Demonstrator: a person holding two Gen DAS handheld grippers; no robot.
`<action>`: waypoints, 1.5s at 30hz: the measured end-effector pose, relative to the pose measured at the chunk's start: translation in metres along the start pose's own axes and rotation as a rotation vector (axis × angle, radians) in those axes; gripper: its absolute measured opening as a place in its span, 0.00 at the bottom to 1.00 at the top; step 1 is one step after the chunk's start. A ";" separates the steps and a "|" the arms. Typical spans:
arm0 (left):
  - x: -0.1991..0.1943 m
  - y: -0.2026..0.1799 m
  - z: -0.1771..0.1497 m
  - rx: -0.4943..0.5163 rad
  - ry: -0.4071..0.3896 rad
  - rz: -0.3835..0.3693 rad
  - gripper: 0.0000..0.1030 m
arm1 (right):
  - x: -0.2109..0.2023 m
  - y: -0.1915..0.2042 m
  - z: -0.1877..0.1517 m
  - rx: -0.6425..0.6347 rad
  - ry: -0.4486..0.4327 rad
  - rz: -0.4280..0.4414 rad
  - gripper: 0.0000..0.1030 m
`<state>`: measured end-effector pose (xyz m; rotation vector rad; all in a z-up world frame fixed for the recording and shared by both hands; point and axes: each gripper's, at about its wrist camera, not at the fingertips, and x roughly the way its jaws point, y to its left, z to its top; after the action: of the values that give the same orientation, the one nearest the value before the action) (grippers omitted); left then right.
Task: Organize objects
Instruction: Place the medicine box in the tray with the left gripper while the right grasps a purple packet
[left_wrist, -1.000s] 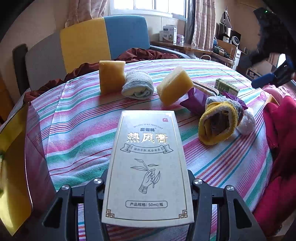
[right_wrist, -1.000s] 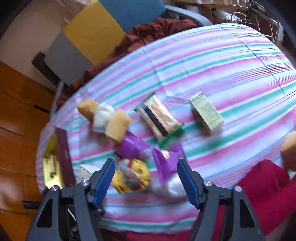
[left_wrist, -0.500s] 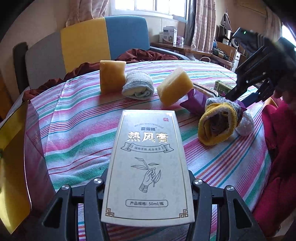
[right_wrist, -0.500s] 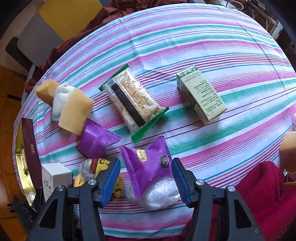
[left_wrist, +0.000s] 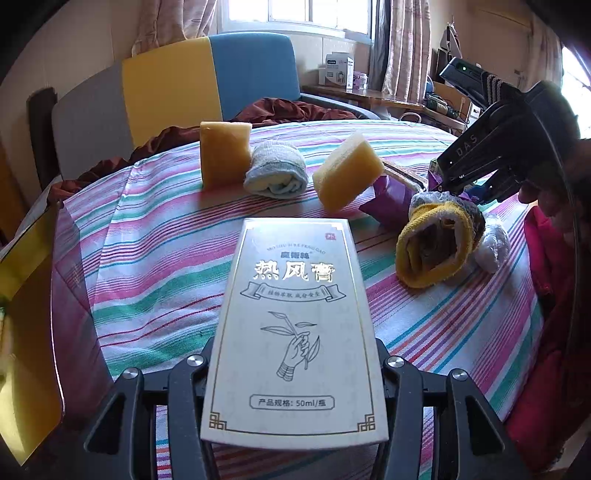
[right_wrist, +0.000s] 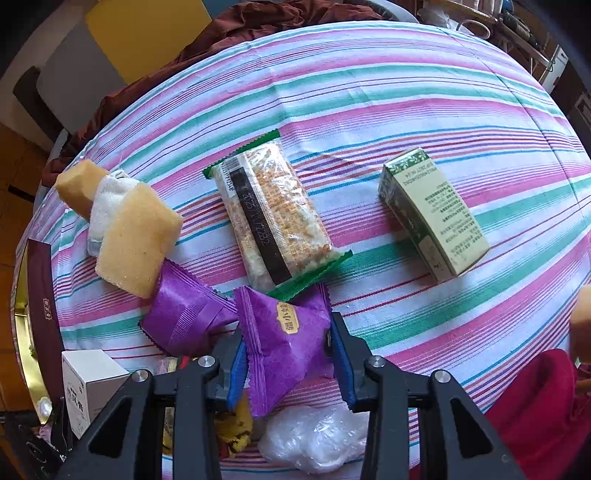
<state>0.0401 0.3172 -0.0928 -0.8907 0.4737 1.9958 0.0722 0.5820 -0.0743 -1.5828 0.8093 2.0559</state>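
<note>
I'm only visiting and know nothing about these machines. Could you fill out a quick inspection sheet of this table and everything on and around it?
Surface: round table under a striped cloth, mostly bare at the far side.
Job's things: white box; two purple packets; clear cereal bar packet; green box; two yellow sponges flanking a rolled grey cloth; yellow-rimmed sock; clear plastic bag.
Clutter: gold-lined box at the table's left edge.
Tongs: left tongs clamp the white box; right tongs closing, with a purple packet between their blue pads.
Cables: nothing seen on the table.
Surroundings: colour-block chair, maroon fabric, window, curtains.
</note>
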 end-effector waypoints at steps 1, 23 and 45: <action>0.000 0.000 0.000 -0.001 0.002 0.001 0.51 | 0.000 0.000 0.000 -0.001 -0.001 -0.001 0.38; -0.080 0.051 0.002 -0.172 -0.037 0.048 0.50 | -0.013 0.010 0.002 -0.067 -0.024 -0.071 0.40; -0.108 0.291 -0.076 -0.654 0.175 0.492 0.51 | -0.038 0.008 0.001 -0.092 -0.040 -0.093 0.39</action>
<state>-0.1335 0.0506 -0.0660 -1.4637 0.1246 2.5990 0.0764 0.5771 -0.0359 -1.5910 0.6237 2.0776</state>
